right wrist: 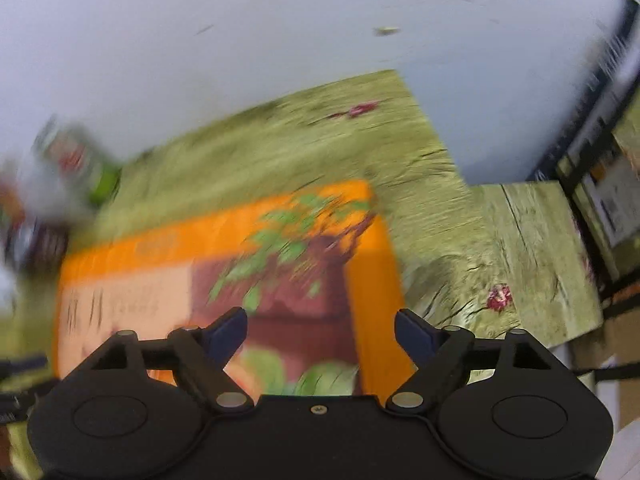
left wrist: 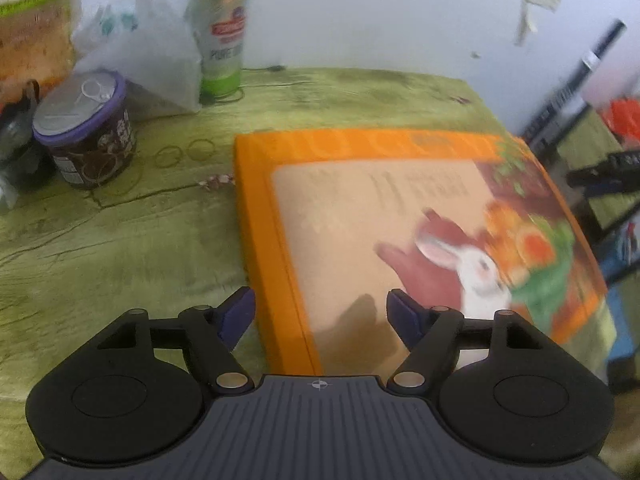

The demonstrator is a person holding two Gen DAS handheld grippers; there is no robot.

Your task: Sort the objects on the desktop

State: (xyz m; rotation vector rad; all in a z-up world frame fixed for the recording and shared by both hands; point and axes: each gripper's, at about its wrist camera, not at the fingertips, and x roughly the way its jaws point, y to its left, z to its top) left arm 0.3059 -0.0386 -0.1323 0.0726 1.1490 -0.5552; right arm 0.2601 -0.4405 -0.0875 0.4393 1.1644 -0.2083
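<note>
1. The surface (left wrist: 120, 240) wears a green cloth printed like cracked wood with small red flowers; behind it stands a plain pale wall (left wrist: 360, 12), and dark shelving (left wrist: 576, 92) shows off to the right.
2. A flat orange box (left wrist: 400, 220), cardboard with a white rabbit and vegetables printed on its lid, lies on the cloth ahead of me, reaching the right edge.
3. At the back left stand a tall green and silver drink can (left wrist: 222, 32), a crumpled clear plastic bag (left wrist: 152, 60), and a short dark can (left wrist: 86, 136) with a purple rim and a pull-tab lid. Two thin rings (left wrist: 186, 152) lie flat beside it.
4. My left fingers (left wrist: 320, 312) hang half open over the box's near left corner, nothing between them, touching nothing that I can see.
5. My right fingers (right wrist: 320, 332) stand wide apart over the box's right side, empty; that view is blurred.
</note>
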